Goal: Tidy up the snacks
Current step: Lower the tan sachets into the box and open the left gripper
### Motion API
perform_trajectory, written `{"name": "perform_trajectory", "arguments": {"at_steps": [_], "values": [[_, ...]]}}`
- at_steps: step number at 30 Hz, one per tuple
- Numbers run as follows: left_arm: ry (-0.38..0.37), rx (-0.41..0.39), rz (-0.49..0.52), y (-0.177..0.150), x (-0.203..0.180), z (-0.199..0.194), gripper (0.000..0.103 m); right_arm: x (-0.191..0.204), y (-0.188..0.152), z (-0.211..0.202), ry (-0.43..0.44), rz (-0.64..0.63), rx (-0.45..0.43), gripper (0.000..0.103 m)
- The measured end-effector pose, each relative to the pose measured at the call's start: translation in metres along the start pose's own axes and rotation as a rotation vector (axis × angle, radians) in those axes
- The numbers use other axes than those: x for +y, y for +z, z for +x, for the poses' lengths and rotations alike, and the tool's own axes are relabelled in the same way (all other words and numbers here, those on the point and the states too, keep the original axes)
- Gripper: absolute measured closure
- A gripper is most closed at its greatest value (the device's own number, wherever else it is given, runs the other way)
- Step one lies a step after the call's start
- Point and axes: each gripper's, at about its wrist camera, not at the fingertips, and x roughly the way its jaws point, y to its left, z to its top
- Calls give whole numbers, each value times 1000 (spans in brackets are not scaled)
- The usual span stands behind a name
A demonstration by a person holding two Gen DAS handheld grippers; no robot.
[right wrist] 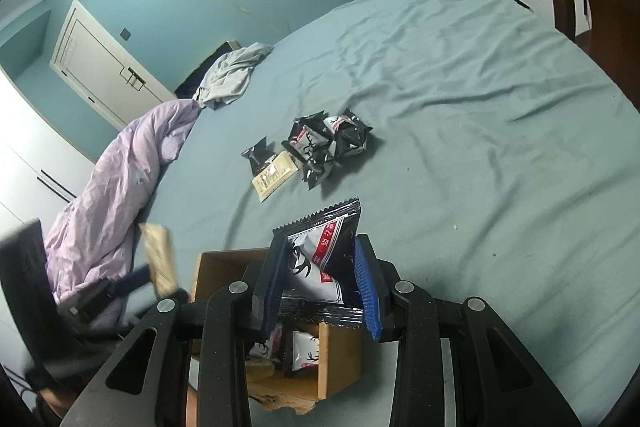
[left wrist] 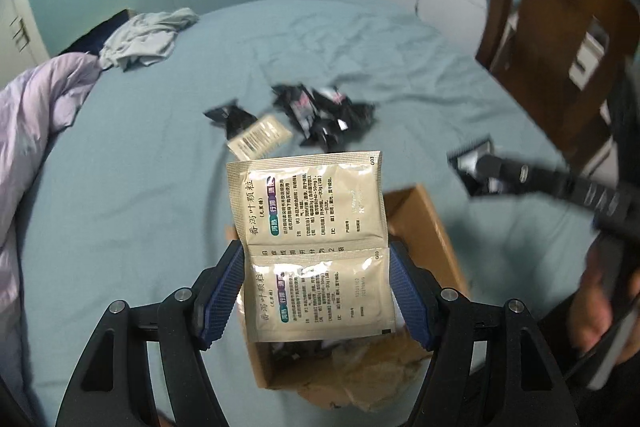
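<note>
Bed: blue sheet [right wrist: 460,115], wrinkled, covering nearly the whole surface in both views.
Left gripper [left wrist: 316,291]: closed on a beige double sachet [left wrist: 308,211], the blue pads [left wrist: 224,295] pressing its lower half from both sides; the upper half stands up free above the fingers.
Beige double sachet: two joined pouches with printed text, held upright over the cardboard box [left wrist: 424,227]; in the right wrist view it shows only as a blurred beige strip [right wrist: 160,259] at the left.
Right gripper [right wrist: 320,279]: closed on a black and white snack packet [right wrist: 320,247] with a red band, gripped at its sides, its serrated top edge sticking up past the fingertips.
Right gripper from the left view: a blurred dark shape [left wrist: 492,167] above the sheet, right of the box.
Cardboard box: open, lying on the sheet directly under both grippers; black and white packets [right wrist: 300,347] and crumpled brown paper [left wrist: 372,371] lie inside.
Loose pile: black snack packets [right wrist: 332,143] heaped on the sheet, well beyond the box.
Single sachet [right wrist: 276,175]: beige, flat on the sheet, touching a separate black packet [right wrist: 258,155] just left of the pile.
Purple quilt [right wrist: 112,187]: bunched along the left edge of the bed.
Grey cloth [right wrist: 228,75]: crumpled at the far left corner, just past the quilt.
Wooden chair [left wrist: 552,39]: to the right of the bed.
</note>
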Motion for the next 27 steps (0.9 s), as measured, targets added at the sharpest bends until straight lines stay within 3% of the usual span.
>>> {"name": "perform_trajectory", "arguments": {"at_steps": [6, 10, 17, 22, 27], "values": [[15, 73, 47, -10, -12, 21, 32, -2, -1, 1, 6, 3, -4, 71], [35, 182, 69, -25, -13, 50, 32, -1, 0, 10, 7, 16, 27, 71], [40, 249, 68, -26, -12, 73, 28, 8, 1, 17, -16, -21, 47, 71], [71, 229, 132, -27, -19, 71, 26, 12, 2, 19, -4, -32, 56, 71], [62, 162, 106, -14, -9, 45, 20, 14, 0, 20, -5, -64, 61, 71]]}}
